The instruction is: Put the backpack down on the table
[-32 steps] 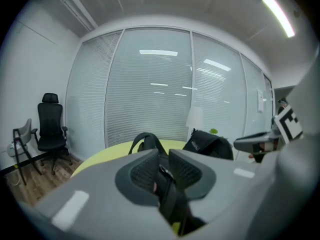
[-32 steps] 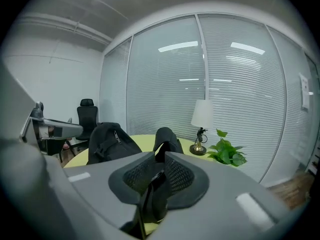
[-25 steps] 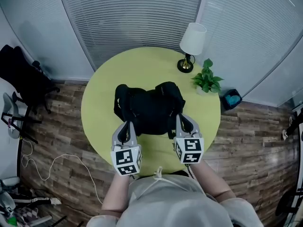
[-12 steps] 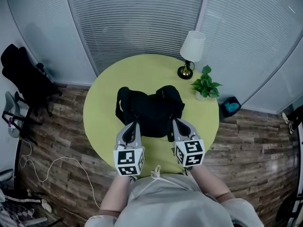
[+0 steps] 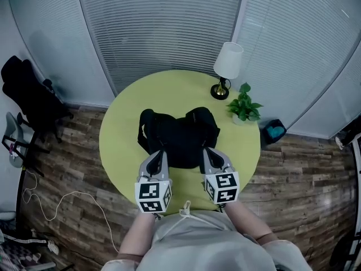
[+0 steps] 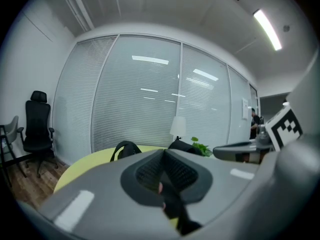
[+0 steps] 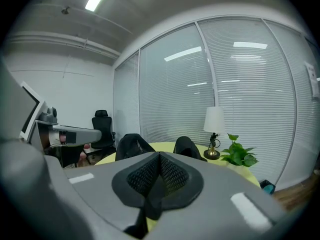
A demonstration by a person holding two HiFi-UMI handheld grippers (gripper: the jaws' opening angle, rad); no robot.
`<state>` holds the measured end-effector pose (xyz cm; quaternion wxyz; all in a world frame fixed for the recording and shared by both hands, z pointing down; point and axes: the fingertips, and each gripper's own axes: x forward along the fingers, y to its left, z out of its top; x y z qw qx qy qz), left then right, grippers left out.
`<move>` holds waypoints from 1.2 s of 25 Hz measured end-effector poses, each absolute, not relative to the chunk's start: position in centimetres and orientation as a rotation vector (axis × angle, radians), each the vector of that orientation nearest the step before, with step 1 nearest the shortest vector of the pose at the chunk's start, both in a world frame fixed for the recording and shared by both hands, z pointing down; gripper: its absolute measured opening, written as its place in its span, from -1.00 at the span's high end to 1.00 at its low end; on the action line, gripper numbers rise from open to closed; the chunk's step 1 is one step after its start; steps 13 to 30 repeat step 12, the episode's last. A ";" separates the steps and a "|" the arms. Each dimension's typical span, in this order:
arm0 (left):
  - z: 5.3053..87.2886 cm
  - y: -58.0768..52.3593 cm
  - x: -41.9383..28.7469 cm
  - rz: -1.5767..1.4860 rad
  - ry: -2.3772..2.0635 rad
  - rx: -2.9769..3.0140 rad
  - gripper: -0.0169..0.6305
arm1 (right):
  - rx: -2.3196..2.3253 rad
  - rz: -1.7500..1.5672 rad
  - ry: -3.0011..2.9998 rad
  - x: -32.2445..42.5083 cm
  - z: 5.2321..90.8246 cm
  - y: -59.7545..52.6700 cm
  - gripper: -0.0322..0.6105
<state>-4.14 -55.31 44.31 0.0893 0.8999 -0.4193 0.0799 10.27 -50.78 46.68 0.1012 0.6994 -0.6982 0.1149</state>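
- Just beyond both tongs: backpack (image 5: 179, 133), black, lying flat on the round yellow-green bench (image 5: 121, 145), roughly mid-bench. Looks set down already.
- Tongs?
- Left tongs (image 5: 159, 153) pressed together on a black strap (image 6: 172, 211). Right tongs (image 5: 207, 152) same, pinching the other strap (image 7: 149, 204). My guess is it's held by the straps so the bag lowers level; release not yet done.
- Around it?
- Far beyond the right tongs: lamp (image 5: 228, 61) and potted plant (image 5: 243, 105), well apart from the bag. Out past the left tongs, off the bench: black office chair (image 5: 31, 89).
- Any text?
- None readable. Only square patterns on the marker cubes (image 5: 152, 195).
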 end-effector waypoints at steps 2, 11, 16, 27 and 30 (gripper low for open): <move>44.6 -55.4 -4.2 0.244 -1.253 2.674 0.93 | 2.069 0.350 -2.056 10.4 46.9 -50.9 0.91; 45.2 -55.9 -3.7 0.264 -1.245 2.675 0.93 | 2.062 0.388 -2.049 10.9 47.6 -51.4 0.91; 45.1 -55.9 -3.6 0.260 -1.244 2.677 0.93 | 2.059 0.397 -2.049 10.9 47.7 -51.5 0.91; 45.1 -55.9 -3.6 0.260 -1.244 2.677 0.93 | 2.059 0.397 -2.049 10.9 47.7 -51.5 0.91; 45.1 -55.9 -3.6 0.260 -1.244 2.677 0.93 | 2.059 0.397 -2.049 10.9 47.7 -51.5 0.91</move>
